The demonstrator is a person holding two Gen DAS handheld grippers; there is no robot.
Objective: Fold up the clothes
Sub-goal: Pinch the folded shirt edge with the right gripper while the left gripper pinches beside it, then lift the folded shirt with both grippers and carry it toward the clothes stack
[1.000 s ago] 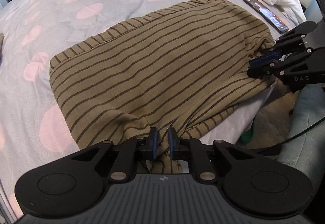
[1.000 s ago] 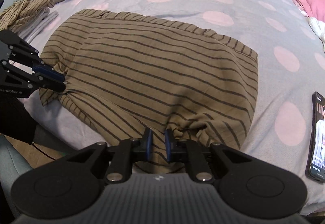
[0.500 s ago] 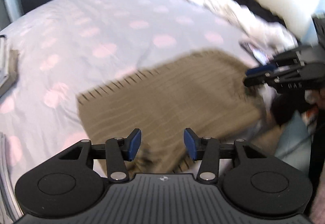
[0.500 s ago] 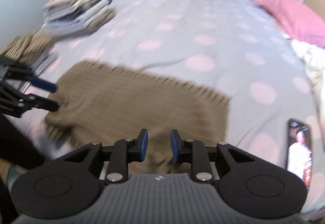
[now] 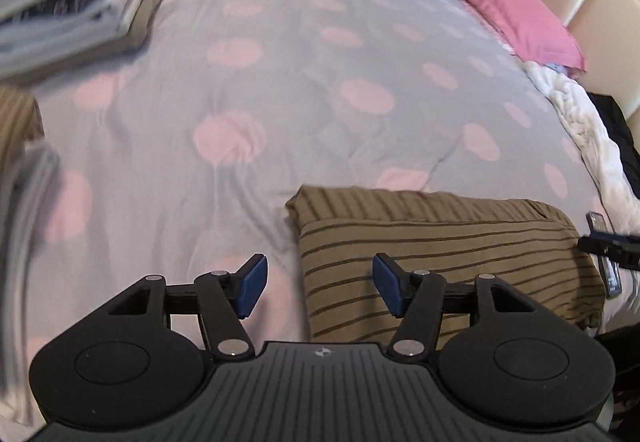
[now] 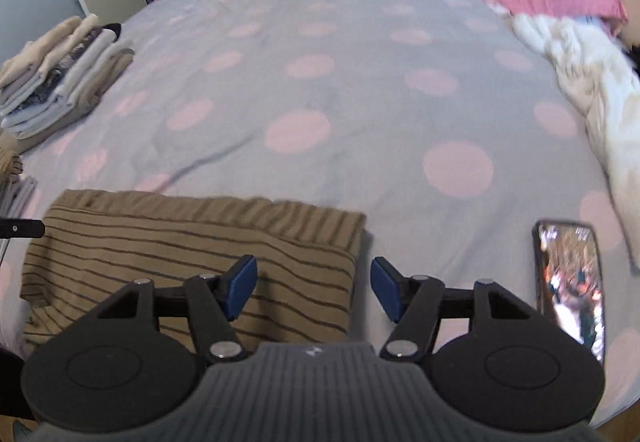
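Now both have let go: the left hand-held gripper (image 5: 316, 290) and right hand-held gripper (image 6: 313, 289) gape empty, where a second ago each pinched the striped garment (image 5: 440, 258), which lies doubled just ahead on the bed (image 5: 280, 101).

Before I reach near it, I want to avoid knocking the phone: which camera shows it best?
The right wrist view: the phone lies face up on the bedspread, lit screen nearly whole, right of the striped garment. The left wrist view shows only a thin dark sliver at its right edge.
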